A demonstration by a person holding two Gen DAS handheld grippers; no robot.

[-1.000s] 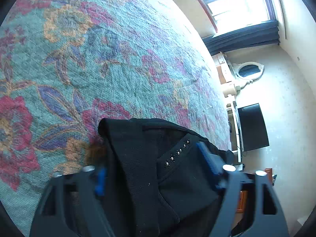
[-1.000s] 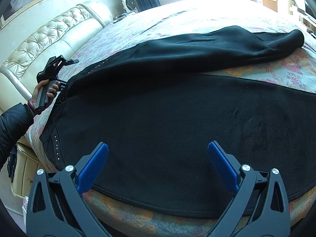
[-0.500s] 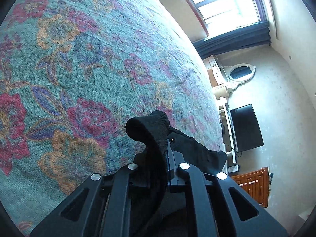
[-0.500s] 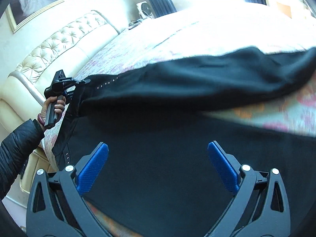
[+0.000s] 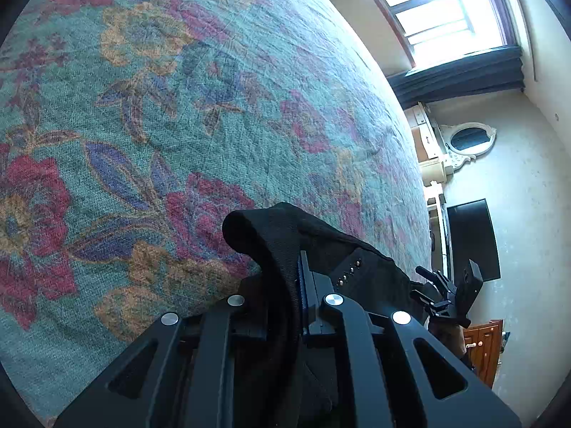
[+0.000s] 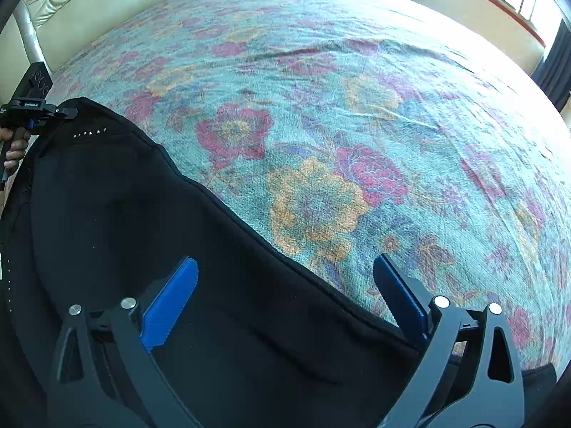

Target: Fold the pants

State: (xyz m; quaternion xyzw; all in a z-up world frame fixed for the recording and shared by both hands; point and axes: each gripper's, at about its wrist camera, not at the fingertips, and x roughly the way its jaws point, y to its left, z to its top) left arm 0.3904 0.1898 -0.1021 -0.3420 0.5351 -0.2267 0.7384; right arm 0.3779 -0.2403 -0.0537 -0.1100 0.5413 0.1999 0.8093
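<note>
Black pants [image 6: 150, 235] with small metal studs lie across a floral bedspread [image 6: 321, 114], with one long edge running diagonally. My left gripper [image 5: 298, 278] is shut on the waistband corner of the pants [image 5: 271, 235], which bunches up between its jaws. It also shows at the far left of the right wrist view [image 6: 32, 110], held by a hand. My right gripper [image 6: 285, 296] is open and empty, hovering just above the pants' edge, its blue pads [image 6: 171, 303] on either side of it.
A cream tufted headboard [image 6: 107, 3] borders the bed at the back. A window [image 5: 446, 10], a dark TV screen [image 5: 471, 239] and a wooden cabinet [image 5: 485, 349] stand beyond the bed's far edge.
My left gripper closed on the waistband corner and lifted it. My right gripper swung over the bed, so more bedspread and less of the pants is in view.
</note>
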